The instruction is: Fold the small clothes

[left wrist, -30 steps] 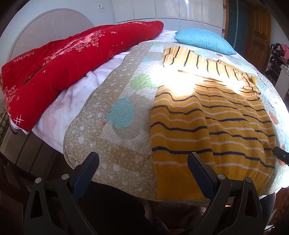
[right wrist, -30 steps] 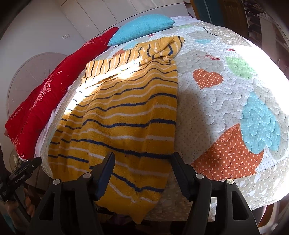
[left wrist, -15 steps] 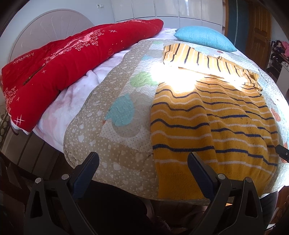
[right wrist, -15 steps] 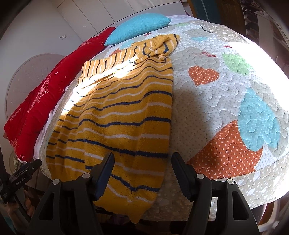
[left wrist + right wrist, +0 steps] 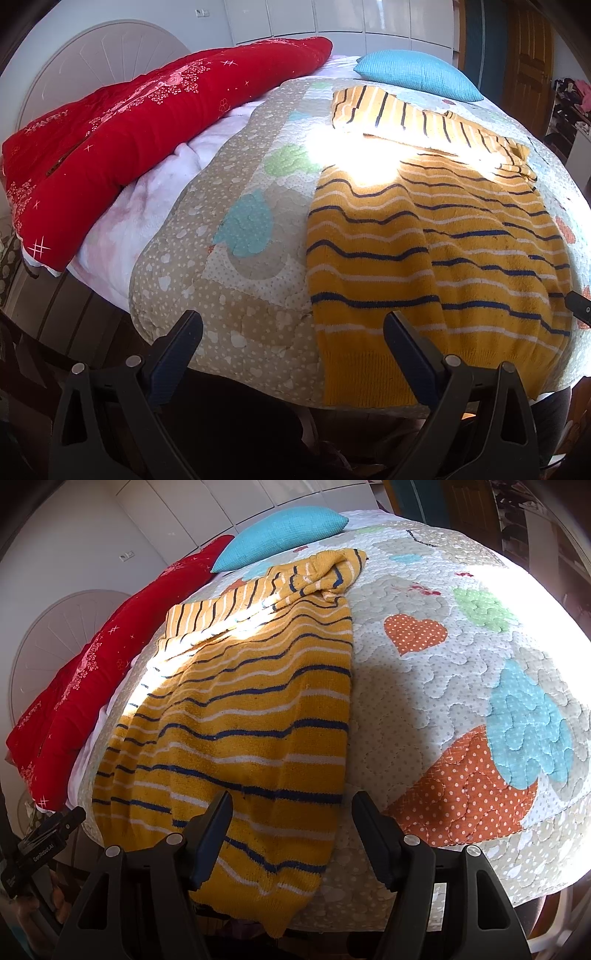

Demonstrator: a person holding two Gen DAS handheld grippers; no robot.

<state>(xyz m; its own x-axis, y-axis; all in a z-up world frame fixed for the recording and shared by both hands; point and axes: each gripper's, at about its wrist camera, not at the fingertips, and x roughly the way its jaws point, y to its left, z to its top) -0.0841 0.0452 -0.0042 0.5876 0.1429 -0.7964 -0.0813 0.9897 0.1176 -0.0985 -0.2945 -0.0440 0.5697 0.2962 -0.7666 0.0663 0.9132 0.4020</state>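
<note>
Jaws on both tools stand wide and hold nothing: the left gripper (image 5: pixel 291 343) hangs off the near edge of the bed with the sweater's left hem corner just ahead of its right finger, while the right gripper (image 5: pixel 291 823) frames the sweater's right edge. That yellow striped sweater (image 5: pixel 424 236) lies flat on the patchwork quilt (image 5: pixel 229 236), hem drooping over the bed's edge, one sleeve folded across the top. Being a soft, limp knit, it should be light, drape freely and stretch if tugged; the ribbed hem corners look the firmest places to pinch. Beyond it sit a blue pillow (image 5: pixel 417 74) and a red quilt (image 5: pixel 129 133), both well apart, so nothing seems to block a fold.
</note>
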